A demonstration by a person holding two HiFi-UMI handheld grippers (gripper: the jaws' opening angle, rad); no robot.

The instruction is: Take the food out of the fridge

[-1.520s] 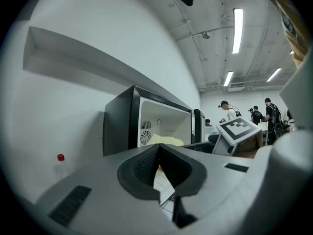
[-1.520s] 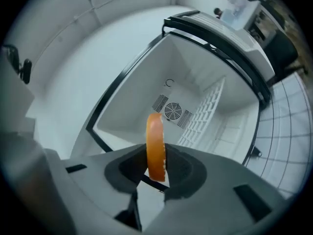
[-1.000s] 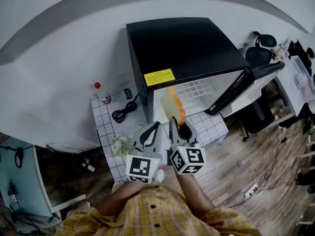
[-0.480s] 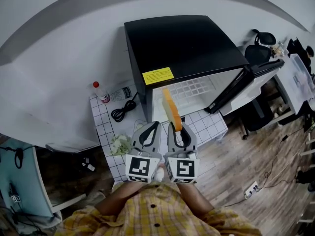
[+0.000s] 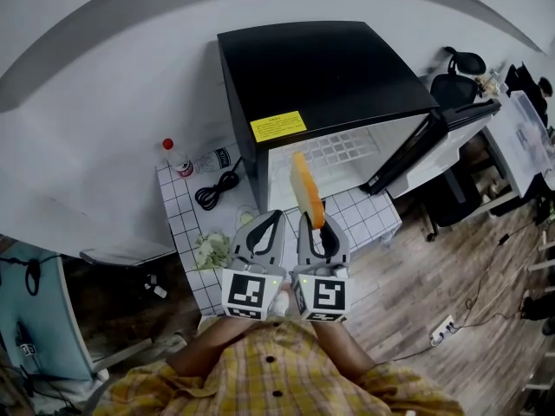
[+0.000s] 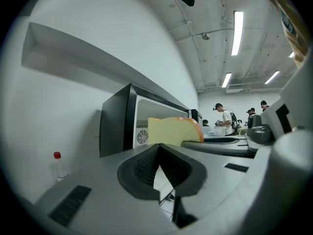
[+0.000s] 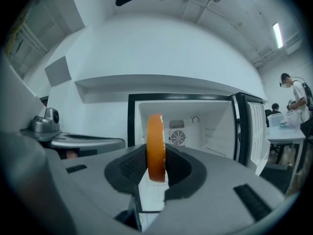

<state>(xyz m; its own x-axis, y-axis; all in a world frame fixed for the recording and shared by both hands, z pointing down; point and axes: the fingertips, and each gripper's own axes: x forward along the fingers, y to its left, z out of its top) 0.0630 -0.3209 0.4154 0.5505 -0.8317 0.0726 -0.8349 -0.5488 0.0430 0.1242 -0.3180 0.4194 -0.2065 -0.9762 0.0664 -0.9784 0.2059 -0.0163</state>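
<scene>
A toy bread slice (image 5: 305, 198) with an orange crust and a pale face stands on edge in front of the open black fridge (image 5: 325, 76). My right gripper (image 5: 310, 220) is shut on its lower end. In the right gripper view the slice (image 7: 156, 148) shows edge-on between the pads of that gripper (image 7: 156, 155), with the white fridge interior (image 7: 200, 131) behind it. My left gripper (image 5: 275, 218) hangs just left of the right one, shut and holding nothing. In the left gripper view its jaws (image 6: 159, 149) meet, and the slice (image 6: 175, 130) shows beyond them.
The fridge door (image 5: 427, 148) swings open to the right. The fridge stands on a white tiled platform (image 5: 368, 219) with a red-capped bottle (image 5: 176, 160), a black cable (image 5: 217, 191) and a leafy green item (image 5: 208, 251). An office chair (image 5: 457, 83) stands at the right, and people are far off (image 6: 225, 119).
My right gripper has rolled, so its marker cube now faces the camera squarely and the bread slice stands more upright. The left gripper has stayed where it was.
</scene>
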